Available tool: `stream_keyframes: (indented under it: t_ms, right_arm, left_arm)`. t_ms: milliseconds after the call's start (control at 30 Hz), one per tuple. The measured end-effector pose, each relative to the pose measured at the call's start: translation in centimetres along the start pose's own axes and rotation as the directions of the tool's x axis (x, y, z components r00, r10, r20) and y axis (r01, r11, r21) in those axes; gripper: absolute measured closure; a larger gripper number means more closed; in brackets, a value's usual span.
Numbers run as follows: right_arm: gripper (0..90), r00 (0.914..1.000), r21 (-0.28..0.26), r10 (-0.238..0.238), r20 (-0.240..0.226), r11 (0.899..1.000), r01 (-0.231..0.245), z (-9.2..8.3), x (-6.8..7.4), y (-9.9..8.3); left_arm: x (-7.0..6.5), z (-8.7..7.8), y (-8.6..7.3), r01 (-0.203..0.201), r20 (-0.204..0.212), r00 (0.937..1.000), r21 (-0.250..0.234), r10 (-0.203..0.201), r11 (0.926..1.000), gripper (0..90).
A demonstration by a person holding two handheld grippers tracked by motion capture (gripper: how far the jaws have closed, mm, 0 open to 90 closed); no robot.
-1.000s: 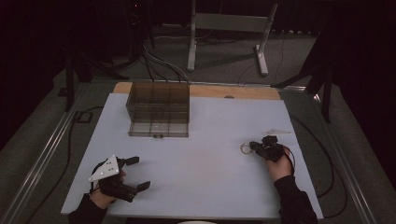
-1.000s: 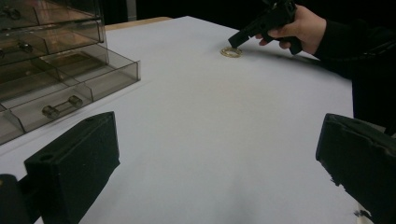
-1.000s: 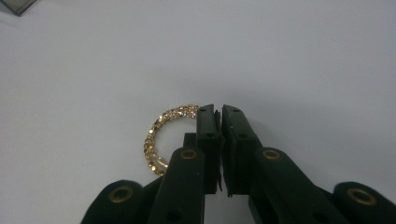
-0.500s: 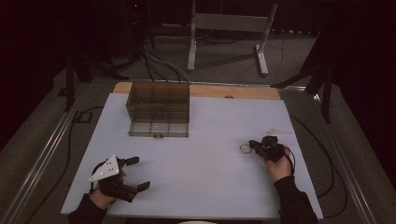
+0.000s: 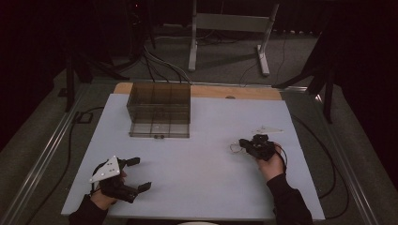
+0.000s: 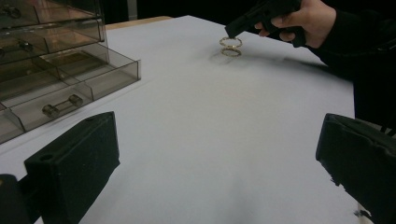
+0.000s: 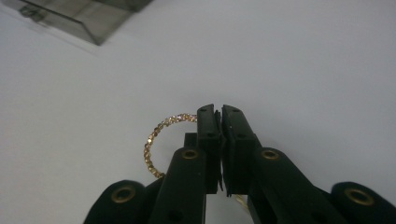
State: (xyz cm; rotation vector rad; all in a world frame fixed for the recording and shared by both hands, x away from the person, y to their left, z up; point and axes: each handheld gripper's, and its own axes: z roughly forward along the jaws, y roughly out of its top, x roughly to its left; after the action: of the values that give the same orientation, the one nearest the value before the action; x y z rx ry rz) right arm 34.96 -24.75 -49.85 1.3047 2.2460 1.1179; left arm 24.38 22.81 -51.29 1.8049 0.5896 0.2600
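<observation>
Matte white table (image 5: pixel 197 187), beaded bracelet (image 7: pixel 154 140).

We take the smoky transparent plastic drawer cabinet (image 5: pixel 159 110) as our landmark. It stands on the pale white table top (image 5: pixel 197 178), toward the far edge, and its lowest drawer (image 6: pixel 88 84) is pulled out toward us; we see small metal bar handles (image 6: pixel 60 106) on the drawer fronts. Just behind the cabinet runs a light wooden strip (image 5: pixel 234 92) along the table's far edge. Farther behind it, on the grey floor (image 5: pixel 225 70), stands a grey metal frame with two legs (image 5: pixel 230 33). Left of the cabinet, off the table, black cables (image 5: pixel 75 126) lie on the floor, and a dark stand (image 5: pixel 324 79) rises well to its right.
</observation>
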Motion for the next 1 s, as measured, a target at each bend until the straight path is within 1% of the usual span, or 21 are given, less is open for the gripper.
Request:
stream_keyframes:
  t_ms: [67, 267, 400, 567, 633, 767, 833, 1000]
  right_arm:
    - [87.2, 0.9998, 0.003, -0.016, -0.014, 1.000, 0.016, 0.5, 0.7, 0.4]
    - [87.2, 0.9974, 0.004, -0.042, -0.059, 0.999, 0.043, 2.0, 2.8, 1.6]
    - [87.3, 0.9946, -0.002, -0.052, -0.090, 0.999, 0.052, 3.1, 4.4, 2.6]
    - [87.2, 0.9904, -0.015, -0.051, -0.128, 0.999, 0.050, 4.4, 6.1, 4.1]
    - [87.2, 0.9894, -0.024, -0.057, -0.133, 0.998, 0.055, 4.8, 6.7, 4.7]
    - [87.2, 0.9871, -0.032, -0.053, -0.151, 0.998, 0.049, 5.6, 7.7, 5.7]
    - [87.2, 0.9862, -0.035, -0.058, -0.155, 0.998, 0.053, 5.9, 8.2, 6.2]
    - [87.2, 0.9837, -0.043, -0.073, -0.165, 0.997, 0.067, 6.8, 9.5, 7.5]
  left_arm:
    - [0.0, 0.0, 0.0, 0.000, 0.001, 1.0000, -0.002, 0.000, 1.0000, 0.5]
    - [0.0, 0.0, 0.0, 0.001, 0.004, 1.0000, -0.003, -0.001, 1.0000, 0.5]
    - [0.0, 0.0, 0.0, -0.001, 0.003, 1.0000, 0.001, 0.001, 1.0000, 0.5]
    - [0.0, 0.0, 0.0, -0.002, 0.004, 1.0000, 0.003, 0.002, 1.0000, 0.5]
    - [0.0, 0.0, 0.0, 0.000, 0.004, 1.0000, -0.001, 0.000, 1.0000, 0.5]
    - [0.0, -0.1, 0.0, -0.002, 0.003, 1.0000, 0.001, 0.002, 1.0000, 0.5]
    - [0.0, -0.1, 0.0, 0.005, 0.005, 1.0000, -0.007, -0.005, 1.0000, 0.5]
    - [0.0, -0.1, 0.0, 0.003, 0.007, 1.0000, -0.004, -0.003, 1.0000, 0.5]
